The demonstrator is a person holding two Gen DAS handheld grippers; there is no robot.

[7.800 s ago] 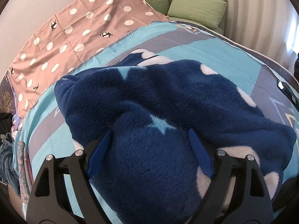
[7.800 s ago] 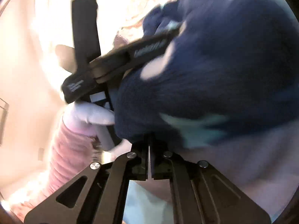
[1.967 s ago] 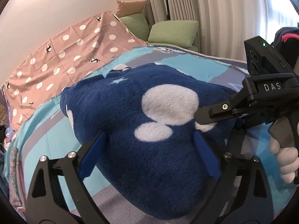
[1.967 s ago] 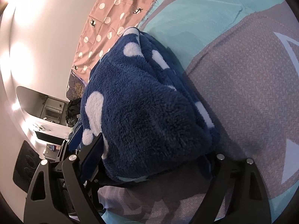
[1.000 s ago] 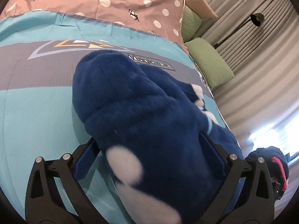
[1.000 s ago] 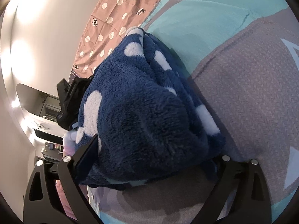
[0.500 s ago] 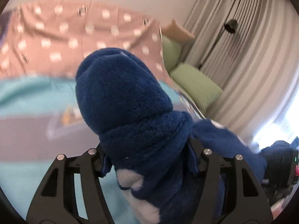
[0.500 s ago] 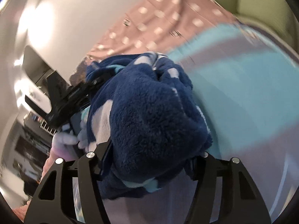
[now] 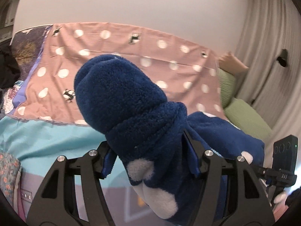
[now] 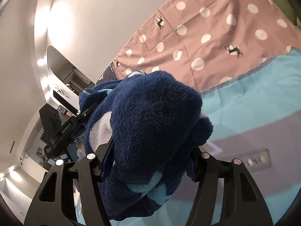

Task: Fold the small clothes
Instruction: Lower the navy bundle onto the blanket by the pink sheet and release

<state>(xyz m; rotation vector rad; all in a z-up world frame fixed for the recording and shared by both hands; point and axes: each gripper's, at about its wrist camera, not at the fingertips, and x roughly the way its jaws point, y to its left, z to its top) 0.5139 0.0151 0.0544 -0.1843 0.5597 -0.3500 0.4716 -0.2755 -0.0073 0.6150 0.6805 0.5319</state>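
A folded navy fleece garment with white spots (image 9: 128, 101) is held up off the bed between both grippers. My left gripper (image 9: 150, 160) is shut on one end of the bundle, its blue pads pressed into the fleece. My right gripper (image 10: 148, 162) is shut on the other end of the garment (image 10: 154, 113). The right gripper's body (image 9: 284, 162) shows at the right edge of the left wrist view; the left gripper's body (image 10: 64, 130) shows at the left of the right wrist view. The fingertips are buried in fleece.
A teal and grey bedspread (image 9: 47, 139) lies below. A pink polka-dot sheet (image 9: 150, 56) covers the far part of the bed, also seen in the right wrist view (image 10: 207, 37). Green pillows (image 9: 244, 116) and curtains stand at the right. Clothes lie at the left edge (image 9: 7, 169).
Both grippers have closed on the folded fleece bundle and lifted it off the bedspread; the views have tilted up toward the wall.
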